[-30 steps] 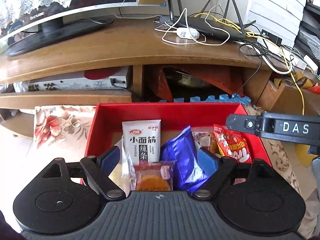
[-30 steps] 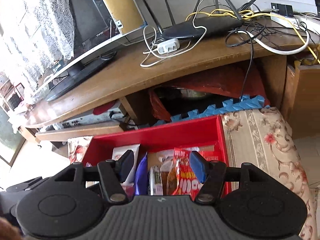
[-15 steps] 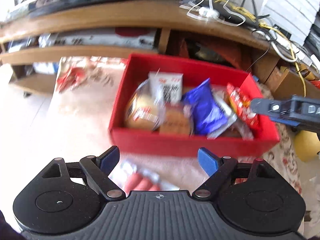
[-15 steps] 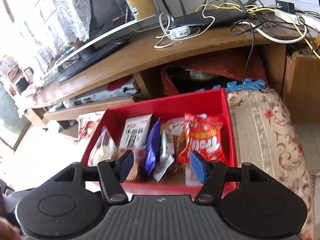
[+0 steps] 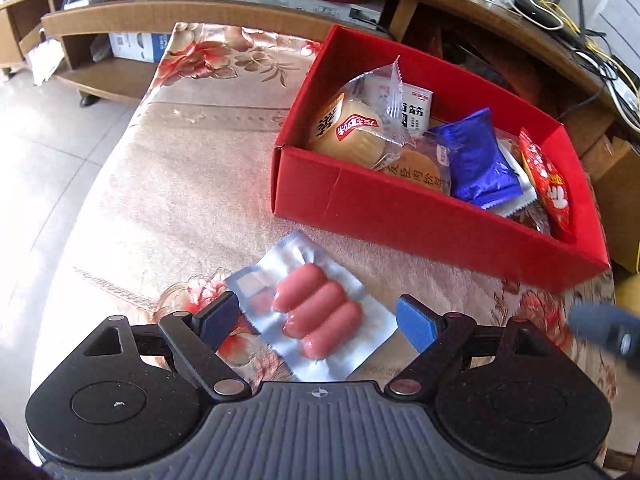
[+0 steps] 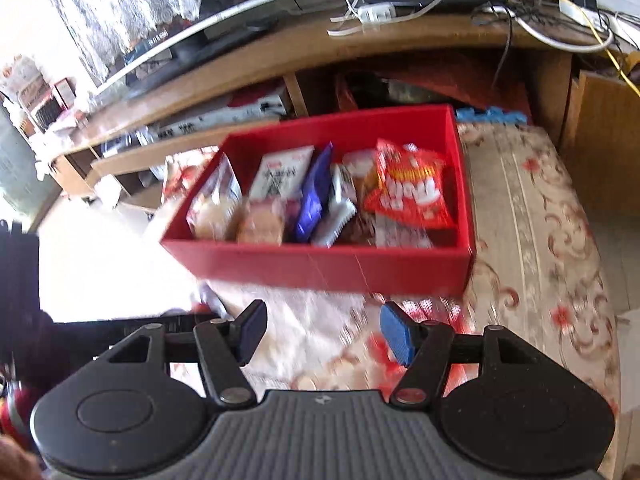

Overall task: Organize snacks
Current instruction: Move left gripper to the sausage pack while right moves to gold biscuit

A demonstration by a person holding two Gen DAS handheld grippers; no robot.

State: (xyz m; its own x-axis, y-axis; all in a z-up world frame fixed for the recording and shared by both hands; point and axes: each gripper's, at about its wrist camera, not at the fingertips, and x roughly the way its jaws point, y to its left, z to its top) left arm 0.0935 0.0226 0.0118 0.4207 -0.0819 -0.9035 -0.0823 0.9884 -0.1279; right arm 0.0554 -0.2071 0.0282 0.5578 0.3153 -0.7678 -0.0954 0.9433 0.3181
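- Left wrist view: a red cardboard box (image 5: 384, 212) sits on a floral tablecloth (image 5: 180, 168), packed with snacks.
- From its left end: a clear-wrapped round bun (image 5: 352, 132) leaning on a white noodle-snack packet (image 5: 416, 108), a flat round cake (image 5: 416, 168) in clear wrap, a blue foil pouch (image 5: 476, 160), then a red snack bag (image 5: 546, 184) against the right wall.
- Outside the box, just in front of its near wall, a vacuum pack of three pink sausages (image 5: 316, 316) lies flat on the cloth.
- Left gripper (image 5: 318, 316) points down over that pack, jaws spread wide with a blue pad on either side of it, neither pad clearly touching the plastic.
- Right wrist view is motion-blurred: the same box (image 6: 320, 264) with the red bag (image 6: 412, 196) at its right end.
- Right gripper (image 6: 324, 334) is held above bare cloth in front of the box, jaws apart and holding nothing.
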